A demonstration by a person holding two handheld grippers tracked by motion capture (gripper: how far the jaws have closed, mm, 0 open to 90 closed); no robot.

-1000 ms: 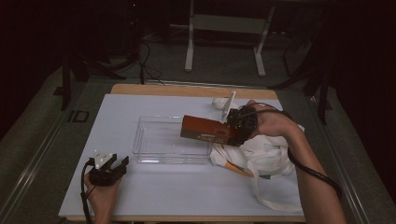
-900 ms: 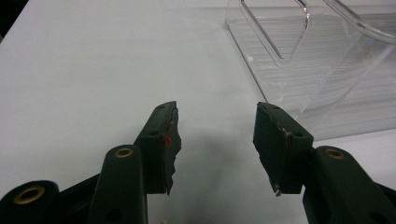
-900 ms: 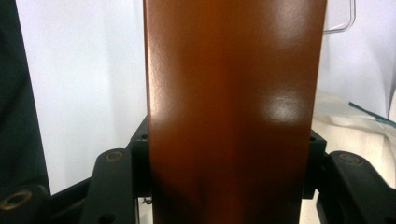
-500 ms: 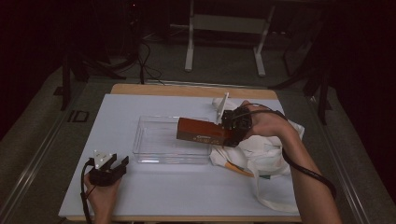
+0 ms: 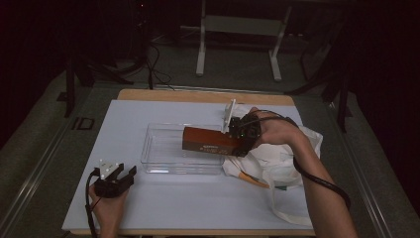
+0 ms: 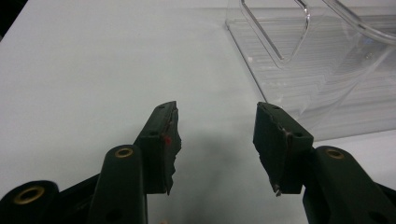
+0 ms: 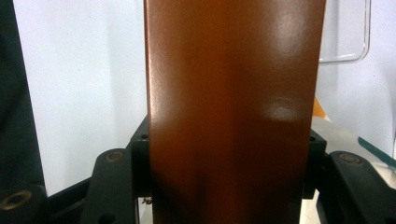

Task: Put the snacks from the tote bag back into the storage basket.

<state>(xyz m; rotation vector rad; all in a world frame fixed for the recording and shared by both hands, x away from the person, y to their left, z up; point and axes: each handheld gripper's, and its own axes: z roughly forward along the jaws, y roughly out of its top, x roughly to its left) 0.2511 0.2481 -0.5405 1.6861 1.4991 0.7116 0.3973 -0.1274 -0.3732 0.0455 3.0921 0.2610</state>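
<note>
A brown rectangular box [image 5: 210, 141] hangs over the right end of the clear plastic bin [image 5: 168, 148], lying roughly level and pointing left. My right gripper [image 5: 241, 141] is shut on the box's right end. In the right gripper view the brown box [image 7: 233, 107] rises between the jaws, with the right gripper [image 7: 229, 168] clamped on both its sides. My left gripper [image 5: 119, 176] rests open on the white table near the front left, short of the bin. Its fingers [image 6: 163, 140] stand apart with nothing between them, and the bin's clear wall [image 6: 327, 70] lies ahead to the right.
A white cloth bag [image 5: 280, 166] with an orange item [image 5: 252, 178] poking out lies right of the bin. A white mat [image 5: 119, 124] covers the wooden table. Dark floor, cables and a stand's legs [image 5: 237, 44] lie beyond the far edge.
My right gripper has carried the brown box leftward and a little lower, farther over the bin. The left gripper has stayed still.
</note>
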